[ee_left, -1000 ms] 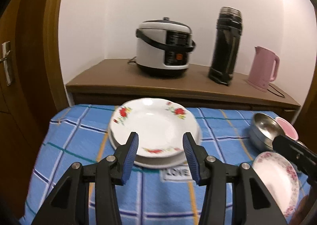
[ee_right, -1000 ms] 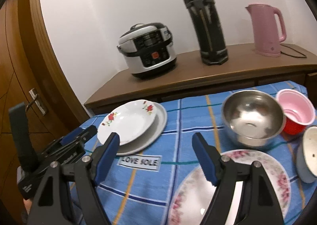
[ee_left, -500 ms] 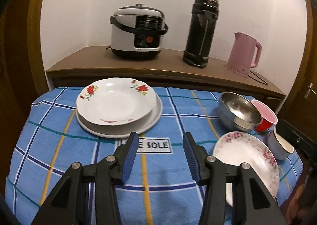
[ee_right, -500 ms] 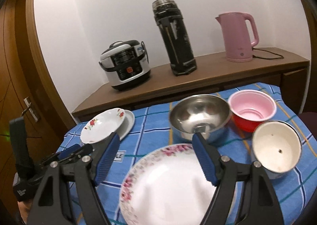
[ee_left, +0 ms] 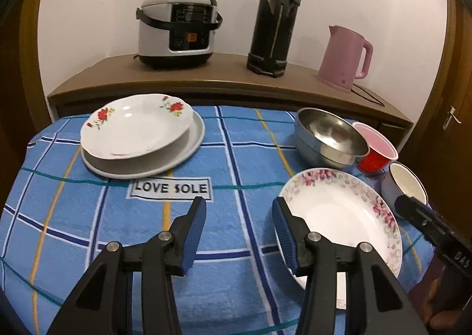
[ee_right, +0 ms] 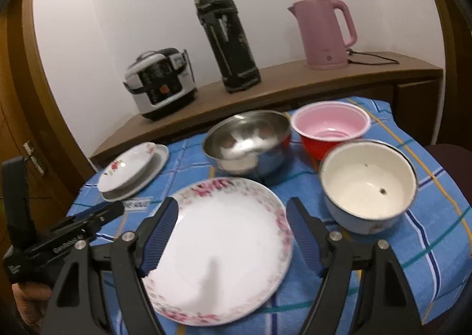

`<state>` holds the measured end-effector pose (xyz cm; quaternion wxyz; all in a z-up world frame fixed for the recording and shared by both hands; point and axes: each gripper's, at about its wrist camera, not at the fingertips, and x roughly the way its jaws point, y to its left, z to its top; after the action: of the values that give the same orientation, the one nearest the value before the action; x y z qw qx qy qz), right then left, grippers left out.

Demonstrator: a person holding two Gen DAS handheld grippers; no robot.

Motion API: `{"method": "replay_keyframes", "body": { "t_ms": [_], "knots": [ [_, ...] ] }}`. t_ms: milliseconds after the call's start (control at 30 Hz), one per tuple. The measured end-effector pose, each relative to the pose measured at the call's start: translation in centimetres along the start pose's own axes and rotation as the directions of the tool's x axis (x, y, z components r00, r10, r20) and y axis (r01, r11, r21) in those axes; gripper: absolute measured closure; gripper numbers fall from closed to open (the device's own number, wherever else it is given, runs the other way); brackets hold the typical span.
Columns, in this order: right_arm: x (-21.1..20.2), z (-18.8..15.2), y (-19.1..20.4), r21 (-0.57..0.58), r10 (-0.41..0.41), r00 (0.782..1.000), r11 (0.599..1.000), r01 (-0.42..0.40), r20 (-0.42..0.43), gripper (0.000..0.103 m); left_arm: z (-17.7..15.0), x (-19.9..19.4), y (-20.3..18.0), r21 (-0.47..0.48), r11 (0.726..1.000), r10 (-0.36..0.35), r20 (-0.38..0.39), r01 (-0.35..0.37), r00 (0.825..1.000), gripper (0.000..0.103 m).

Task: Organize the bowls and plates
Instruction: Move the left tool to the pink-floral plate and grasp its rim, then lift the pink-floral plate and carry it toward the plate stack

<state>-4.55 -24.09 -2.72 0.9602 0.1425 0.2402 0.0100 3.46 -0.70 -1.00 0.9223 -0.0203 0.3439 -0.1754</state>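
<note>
Both views just swung from the rose plate stack [ee_left: 138, 134] to the pink-flowered plate [ee_right: 224, 243], right claw [ee_right: 231, 225] spread wide over it, left claw [ee_left: 237, 225] released too, so that's probably the next grab.

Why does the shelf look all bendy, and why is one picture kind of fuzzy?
In both wrist views the fisheye lens curves the wooden shelf and darkens the corners. The left wrist view is sharp: the LOVE SOLE label reads clearly. The right wrist view is blurred: the pink-flowered plate looks smeared and the steel bowl shows soft glare.
</note>
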Motion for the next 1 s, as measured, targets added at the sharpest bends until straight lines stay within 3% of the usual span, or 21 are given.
{"method": "replay_keyframes", "body": {
  "t_ms": [267,600,733,1000],
  "knots": [
    [0.7,-1.9,-1.9,0.045,-0.005,0.996,0.999,0.009,-0.091,0.026,-0.4,0.9,-1.4,0.038,0.999,0.009,-0.030,-0.008,1.000,0.054],
    [0.5,-2.0,-2.5,0.074,0.013,0.997,0.997,-0.007,-0.080,0.026,-0.6,1.5,-1.9,0.035,0.999,0.006,-0.050,-0.004,0.999,0.054],
    [0.6,-2.1,-2.6,0.073,0.024,0.997,0.997,-0.018,-0.073,0.034,-0.7,2.0,-2.3,0.032,0.999,0.008,-0.065,-0.006,0.998,0.054],
    [0.9,-2.3,-2.6,0.066,0.012,0.998,0.998,-0.008,-0.057,0.036,-0.9,2.9,-2.9,0.030,0.999,0.014,-0.083,-0.012,0.996,0.054]
  ]
}}
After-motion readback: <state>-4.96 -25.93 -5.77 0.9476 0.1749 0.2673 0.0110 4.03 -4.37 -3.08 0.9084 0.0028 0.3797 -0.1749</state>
